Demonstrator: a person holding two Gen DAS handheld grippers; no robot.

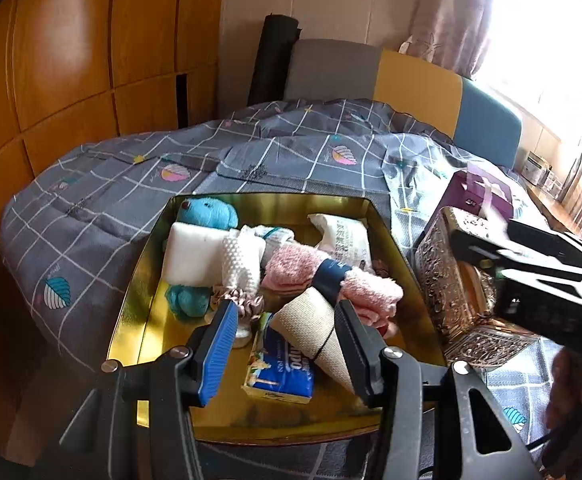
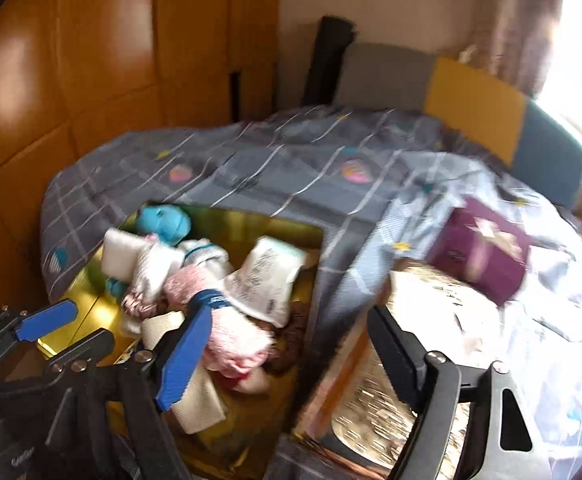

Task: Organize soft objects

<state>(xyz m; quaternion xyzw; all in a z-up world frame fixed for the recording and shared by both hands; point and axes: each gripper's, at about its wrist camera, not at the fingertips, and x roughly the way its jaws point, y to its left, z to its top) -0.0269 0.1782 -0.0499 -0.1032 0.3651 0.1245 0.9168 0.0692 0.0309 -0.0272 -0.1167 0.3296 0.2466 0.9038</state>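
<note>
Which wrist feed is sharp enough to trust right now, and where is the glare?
Left wrist view: sharp on the gold metal tray and blue plush toy; only the right gripper at the edge is smeared. Right wrist view: motion-blurred throughout. Both: the window blows out the upper right corner; fisheye bends the edges.

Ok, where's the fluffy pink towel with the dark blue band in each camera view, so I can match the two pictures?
Left wrist view: the fluffy pink towel with the dark blue band lies centre-right in the shiny gold tray, just beyond the left claw.
Right wrist view: it sits lower centre-left, partly behind the right claw's blue finger.
Shared landmark: the blue plush toy at the tray's far left corner.
</note>
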